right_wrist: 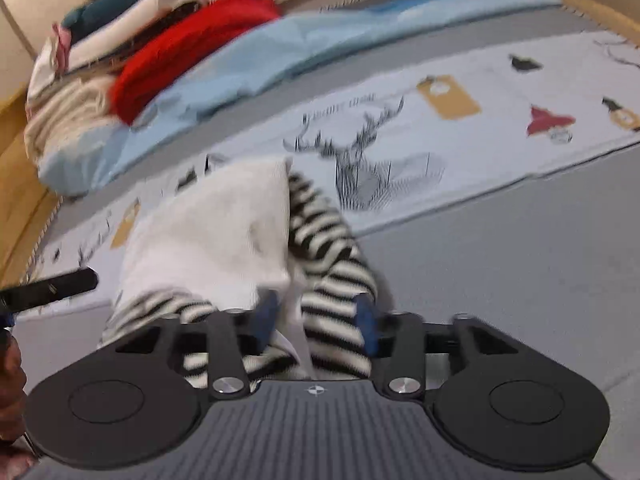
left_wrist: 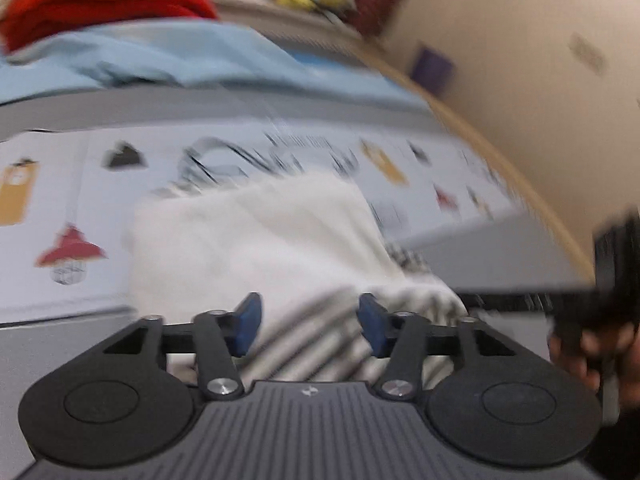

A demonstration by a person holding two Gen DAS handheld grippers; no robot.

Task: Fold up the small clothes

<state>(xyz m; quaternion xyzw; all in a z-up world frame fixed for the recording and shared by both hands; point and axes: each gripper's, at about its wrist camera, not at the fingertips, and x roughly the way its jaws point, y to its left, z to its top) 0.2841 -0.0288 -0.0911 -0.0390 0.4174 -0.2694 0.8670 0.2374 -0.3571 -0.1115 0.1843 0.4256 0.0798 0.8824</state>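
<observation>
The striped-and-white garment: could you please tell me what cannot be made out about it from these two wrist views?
- Left wrist: the garment is motion-blurred; its shape is unclear.
- Both views: its near edge is hidden under the gripper bodies.
- Right wrist: whether the right gripper presses the striped cloth between its pads is unclear, owing to blur.
- Left wrist: the same holds for the left gripper.

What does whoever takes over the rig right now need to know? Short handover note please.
Left tool: open, striped cloth between the pads, no grip visible; view blurred.
Right tool: open, striped part of the garment between the pads, not pinched.
Garment: white and black-striped, bunched and partly folded on the printed mat, right in front of both tools.
Pile of other clothes at the far end of the bed.
Done: some folding started.
Left: flatten, finish the fold, put it aside.
</observation>
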